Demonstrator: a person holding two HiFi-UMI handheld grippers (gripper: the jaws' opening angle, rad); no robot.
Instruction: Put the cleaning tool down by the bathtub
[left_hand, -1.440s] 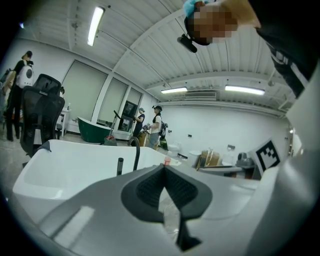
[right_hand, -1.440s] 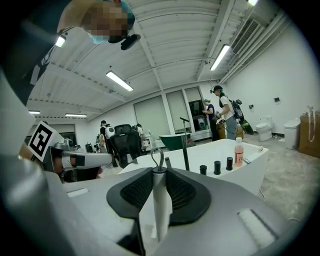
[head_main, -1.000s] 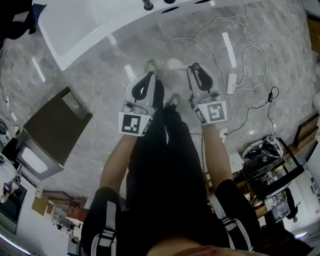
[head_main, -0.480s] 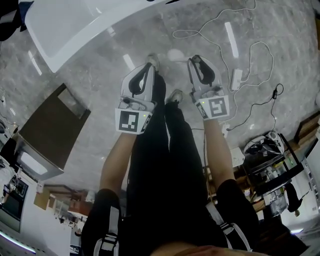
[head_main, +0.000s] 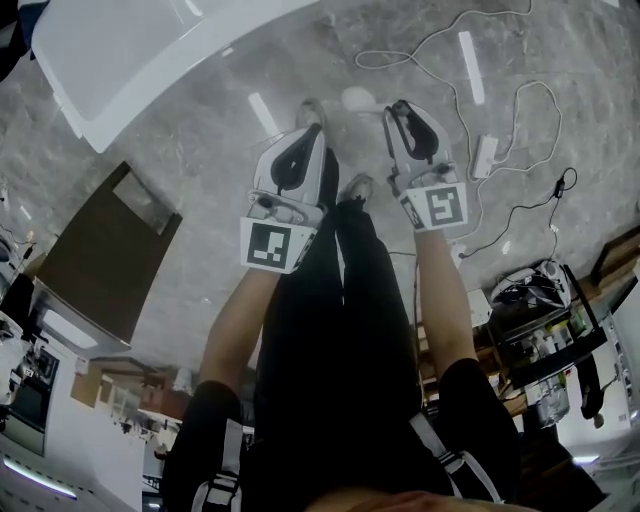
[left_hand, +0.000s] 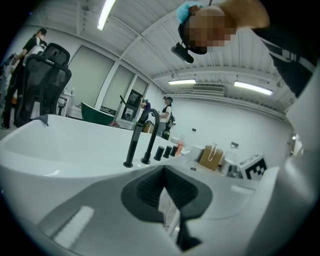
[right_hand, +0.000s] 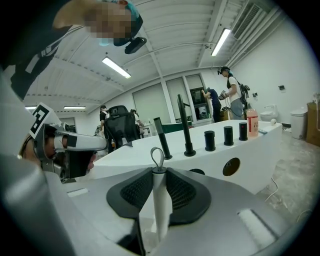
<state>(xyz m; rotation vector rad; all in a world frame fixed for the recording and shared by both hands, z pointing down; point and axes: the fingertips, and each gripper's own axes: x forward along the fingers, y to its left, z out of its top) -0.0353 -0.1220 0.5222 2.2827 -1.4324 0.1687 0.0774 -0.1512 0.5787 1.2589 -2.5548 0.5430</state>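
Observation:
The cleaning tool's white handle (right_hand: 161, 200), topped by a wire loop (right_hand: 157, 155), stands between the dark pads of my right gripper (right_hand: 159, 172), which is shut on it. In the head view the right gripper (head_main: 398, 108) hangs over the marble floor, and a white rounded end (head_main: 357, 99) shows just left of its tip. My left gripper (head_main: 308, 135) hangs beside it, its pads meeting with nothing between them (left_hand: 164, 170). The white bathtub (head_main: 150, 60) lies to the upper left, and its rim (left_hand: 60, 145) with black taps (left_hand: 142, 135) fills both gripper views.
White cables and a power strip (head_main: 485, 155) trail over the floor to the right. A dark brown cabinet (head_main: 110, 260) stands at the left and a loaded rack (head_main: 540, 330) at the right. The person's shoes (head_main: 355, 188) are below the grippers. People stand beyond the tub (right_hand: 231, 95).
Both grippers have sunk together toward the floor, side by side as before. The tub has slid toward the upper left of the head view. The right gripper's hold on the handle is unchanged.

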